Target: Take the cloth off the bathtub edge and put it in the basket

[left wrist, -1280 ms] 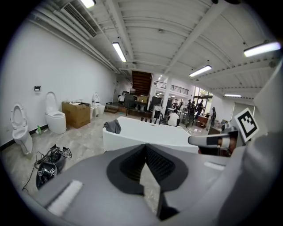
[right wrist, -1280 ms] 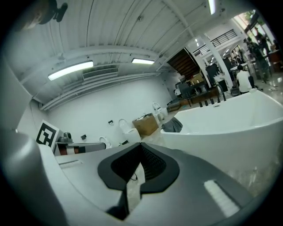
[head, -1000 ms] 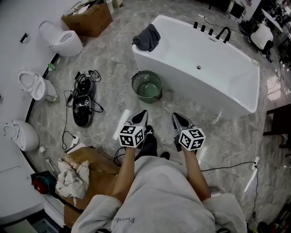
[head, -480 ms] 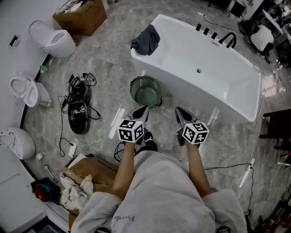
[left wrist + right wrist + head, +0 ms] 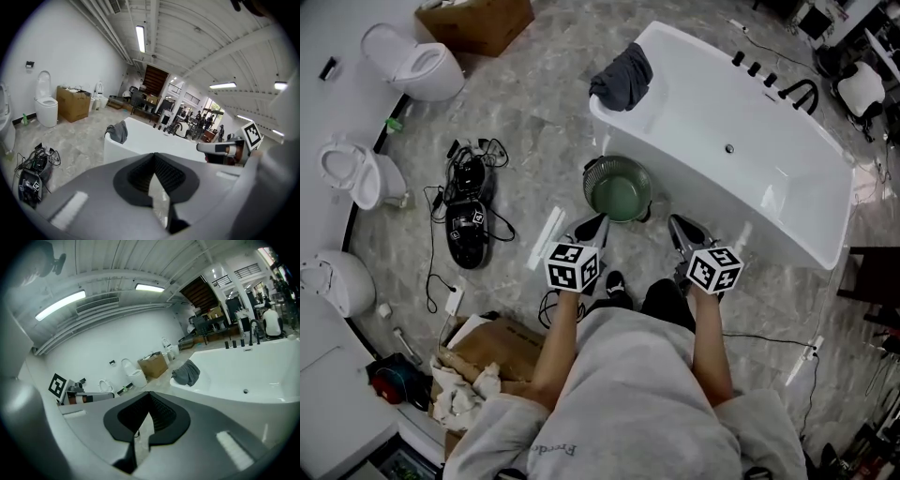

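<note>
We are holding the left gripper [image 5: 593,225] with its jaws pressed together tip to tip, and it is gripping nothing. We are holding the right gripper [image 5: 680,226] just beside it in the same way, jaws fully closed and empty. Both are pointing forward, low over the grey marbled floor [image 5: 530,122].

Just ahead of the left gripper's tips a round mesh basket [image 5: 592,174] with a green inside is standing on the floor, close against the side of the white bathtub [image 5: 769,178]. Nothing is lying in it that we can make out.

Past the basket, the dark grey cloth [image 5: 623,80] is hanging over the bathtub's rim at its near end corner, bunched and drooping on both sides of the edge. It is sitting well apart from both grippers. Black tap fittings [image 5: 778,84] are standing on the tub's far rim.

Out to our left a black device in a tangle of cables [image 5: 469,220] is lying on the floor. Beyond it a white toilet [image 5: 417,66] and an open cardboard box [image 5: 478,17] are standing near the wall.
</note>
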Motion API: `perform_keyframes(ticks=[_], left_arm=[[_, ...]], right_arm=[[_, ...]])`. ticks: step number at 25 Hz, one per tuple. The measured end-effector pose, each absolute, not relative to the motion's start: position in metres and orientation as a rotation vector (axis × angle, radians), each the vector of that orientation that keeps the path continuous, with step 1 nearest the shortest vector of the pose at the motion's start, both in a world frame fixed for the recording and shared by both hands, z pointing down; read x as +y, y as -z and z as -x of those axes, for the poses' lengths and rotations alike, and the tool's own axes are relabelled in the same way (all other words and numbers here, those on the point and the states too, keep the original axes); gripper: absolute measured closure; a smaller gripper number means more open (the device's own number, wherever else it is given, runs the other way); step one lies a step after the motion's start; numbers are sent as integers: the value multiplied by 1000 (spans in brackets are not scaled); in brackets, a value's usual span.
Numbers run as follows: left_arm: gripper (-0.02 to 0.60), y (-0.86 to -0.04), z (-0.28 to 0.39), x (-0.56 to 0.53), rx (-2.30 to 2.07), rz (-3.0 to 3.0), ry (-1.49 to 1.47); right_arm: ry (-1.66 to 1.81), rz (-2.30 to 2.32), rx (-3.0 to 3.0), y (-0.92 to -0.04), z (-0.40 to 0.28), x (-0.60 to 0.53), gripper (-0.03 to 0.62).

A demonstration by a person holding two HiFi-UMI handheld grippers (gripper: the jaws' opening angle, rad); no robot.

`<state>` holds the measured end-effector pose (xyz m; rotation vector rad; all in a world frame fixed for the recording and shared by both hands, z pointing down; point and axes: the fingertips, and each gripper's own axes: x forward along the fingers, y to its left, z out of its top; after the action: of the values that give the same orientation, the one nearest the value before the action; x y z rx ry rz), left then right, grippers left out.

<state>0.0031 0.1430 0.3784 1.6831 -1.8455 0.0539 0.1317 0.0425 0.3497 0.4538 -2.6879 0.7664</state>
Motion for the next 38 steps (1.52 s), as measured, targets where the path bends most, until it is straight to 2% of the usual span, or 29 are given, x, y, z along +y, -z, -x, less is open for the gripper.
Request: perform_keyframes(ticks=[10, 17, 27, 35, 38], left_arm=[[523, -421, 37, 116, -1844, -1597, -62], [523, -447, 52, 52, -1816, -1588, -126], [523, -512, 79, -62, -1788, -1550, -262], [523, -546, 149, -119, -1979, -1409, -249], [523, -563, 170, -146, -2020, -1434, -284]], right_arm=[[-715, -436, -2653, -378, -101, -2, 592], [-693, -379, -2683, -407, -65, -71, 592], [-838, -259, -2752, -459, -28, -162, 592], [-1183, -384, -2765, -492, 21, -230, 592], [-1121, -338, -2781, -509, 50, -235, 592]])
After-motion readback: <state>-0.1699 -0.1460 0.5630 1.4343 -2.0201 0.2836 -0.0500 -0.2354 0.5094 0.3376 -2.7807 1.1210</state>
